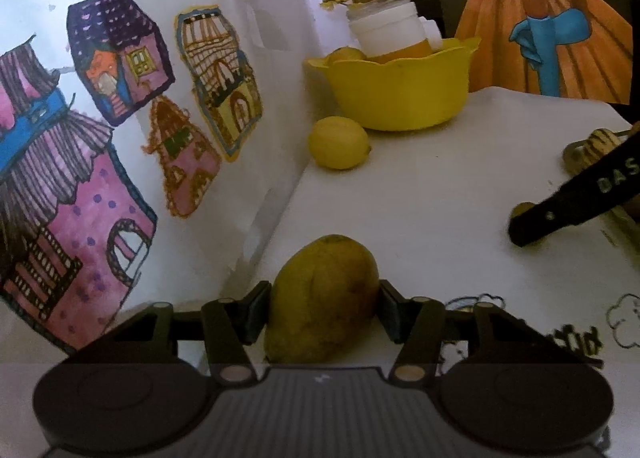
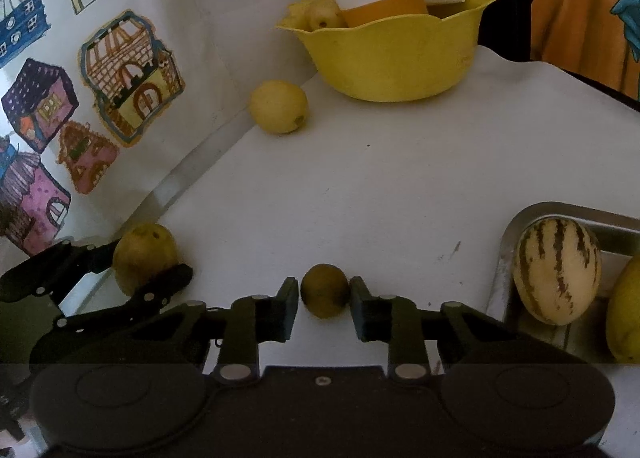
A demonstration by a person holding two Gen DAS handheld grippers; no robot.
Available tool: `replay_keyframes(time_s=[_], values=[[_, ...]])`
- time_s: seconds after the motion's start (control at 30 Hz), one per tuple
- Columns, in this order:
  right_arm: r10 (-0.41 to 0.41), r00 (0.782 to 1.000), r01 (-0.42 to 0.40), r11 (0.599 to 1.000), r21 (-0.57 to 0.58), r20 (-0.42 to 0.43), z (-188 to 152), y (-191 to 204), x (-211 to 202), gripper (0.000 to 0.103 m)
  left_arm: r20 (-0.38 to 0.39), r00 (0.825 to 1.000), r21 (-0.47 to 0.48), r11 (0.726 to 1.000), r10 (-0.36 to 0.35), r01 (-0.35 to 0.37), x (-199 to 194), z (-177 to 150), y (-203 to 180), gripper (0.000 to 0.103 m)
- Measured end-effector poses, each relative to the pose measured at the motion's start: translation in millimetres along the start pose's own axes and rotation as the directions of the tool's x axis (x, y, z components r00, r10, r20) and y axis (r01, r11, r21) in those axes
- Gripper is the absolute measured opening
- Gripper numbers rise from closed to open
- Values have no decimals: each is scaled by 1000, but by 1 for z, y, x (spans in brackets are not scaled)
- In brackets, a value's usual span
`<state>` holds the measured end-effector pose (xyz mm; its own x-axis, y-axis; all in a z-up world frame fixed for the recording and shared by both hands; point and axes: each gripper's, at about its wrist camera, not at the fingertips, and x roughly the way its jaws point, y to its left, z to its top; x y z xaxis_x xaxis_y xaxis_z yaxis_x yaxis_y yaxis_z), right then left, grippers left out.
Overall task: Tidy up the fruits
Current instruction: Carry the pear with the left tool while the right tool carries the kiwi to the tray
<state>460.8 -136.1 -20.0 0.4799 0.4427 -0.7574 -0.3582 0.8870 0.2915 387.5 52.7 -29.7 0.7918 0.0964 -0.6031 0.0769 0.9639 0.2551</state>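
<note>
Fruit pick-ups, both hands: left hand-held gripper grasps the oblong yellow-green mango on the white counter, while right hand-held gripper clenches the small round brown fruit, likely bound for the metal tray beside it.

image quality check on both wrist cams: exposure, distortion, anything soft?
Left wrist: dim and bluish, fisheye bends the wall drawings; mango fairly sharp. Right wrist: equally dim, black tool body loses detail, tray rim curves, small fruit slightly soft.
</note>
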Motion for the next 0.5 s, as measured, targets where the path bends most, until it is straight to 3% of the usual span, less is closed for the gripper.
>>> replay_keyframes(time_s=[0.5], values=[[23, 1000, -23, 1000, -21, 8, -5, 5, -6, 28, -14, 998, -29, 998, -57, 57, -31, -17, -7, 60]])
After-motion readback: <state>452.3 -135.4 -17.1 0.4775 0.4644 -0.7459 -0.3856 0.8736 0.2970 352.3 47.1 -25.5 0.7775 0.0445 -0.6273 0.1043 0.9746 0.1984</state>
